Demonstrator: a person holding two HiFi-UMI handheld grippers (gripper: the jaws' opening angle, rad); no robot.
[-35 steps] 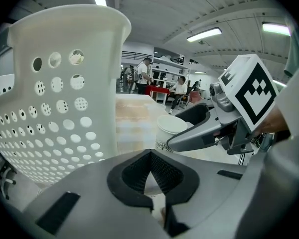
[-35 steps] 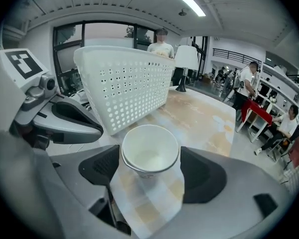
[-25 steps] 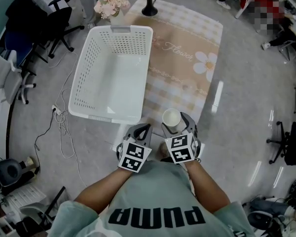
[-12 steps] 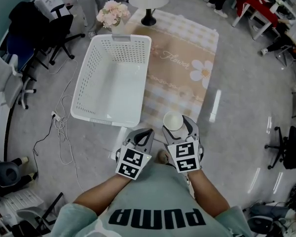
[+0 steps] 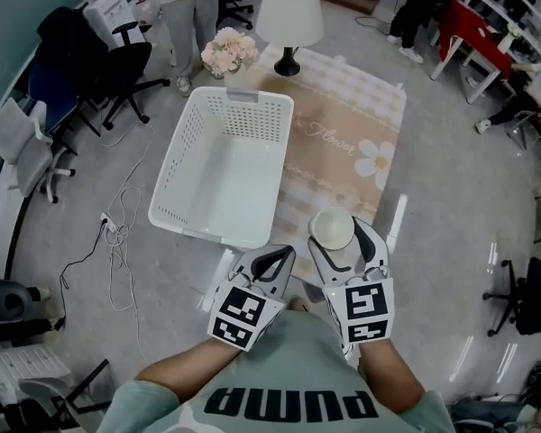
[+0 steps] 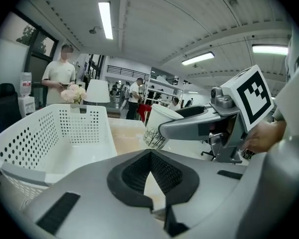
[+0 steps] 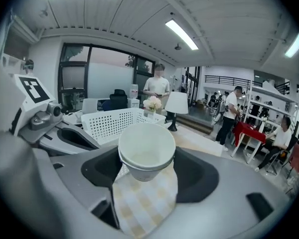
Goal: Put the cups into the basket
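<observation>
**Cup in your right gripper, basket at eleven o'clock**

Your right gripper (image 5: 345,239) pinches the paper cup (image 5: 332,228) by its sides, mouth up. Its jaws have just been closing a little onto the cup, which sits between the pads. Your left gripper (image 5: 269,262) is just beside it at nine o'clock, jaws pressed together at the tips with nothing between them. The white basket (image 5: 182,165) stands empty on the floor at eleven o'clock from the cup, beside the checked rug (image 5: 343,142). Swing the cup toward eleven o'clock, over the basket's near rim. Hold it level and squeeze no harder, because thin paper is likely to buckle. Lower it well inside the walls before you spread the jaws, so it is less likely to bounce or tip. Leave the left gripper clear of the path.
</observation>
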